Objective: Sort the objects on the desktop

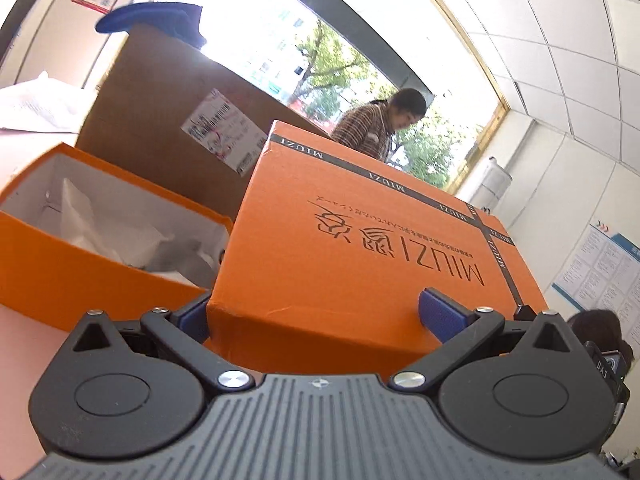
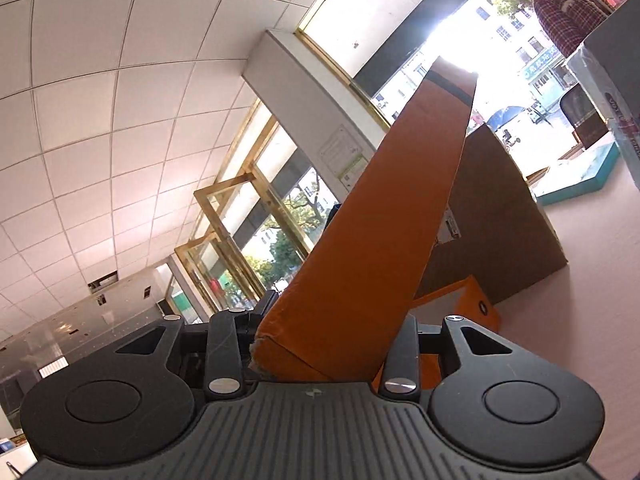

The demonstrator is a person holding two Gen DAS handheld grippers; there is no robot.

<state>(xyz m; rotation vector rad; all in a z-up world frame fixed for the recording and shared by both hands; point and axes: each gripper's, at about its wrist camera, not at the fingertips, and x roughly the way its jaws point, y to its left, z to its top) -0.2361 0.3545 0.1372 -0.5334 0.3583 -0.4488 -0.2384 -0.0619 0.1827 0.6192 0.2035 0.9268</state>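
Both claws are gripping the orange lid point(image 1: 352, 240): left claw point(image 1: 320, 312) straddling its near edge at frame bottom, right claw point(image 2: 332, 344) clamping its corner; open orange box point(image 1: 100, 240) sitting at left.

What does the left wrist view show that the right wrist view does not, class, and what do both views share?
Only the left wrist view shows the printed top of the orange lid, the white paper inside the open orange box and the blue cloth on the brown carton. Only the right wrist view shows the lid's plain side, a teal tray and the gold door frames. Both show the lid, the carton and a gripper closed on the lid: left gripper, right gripper.
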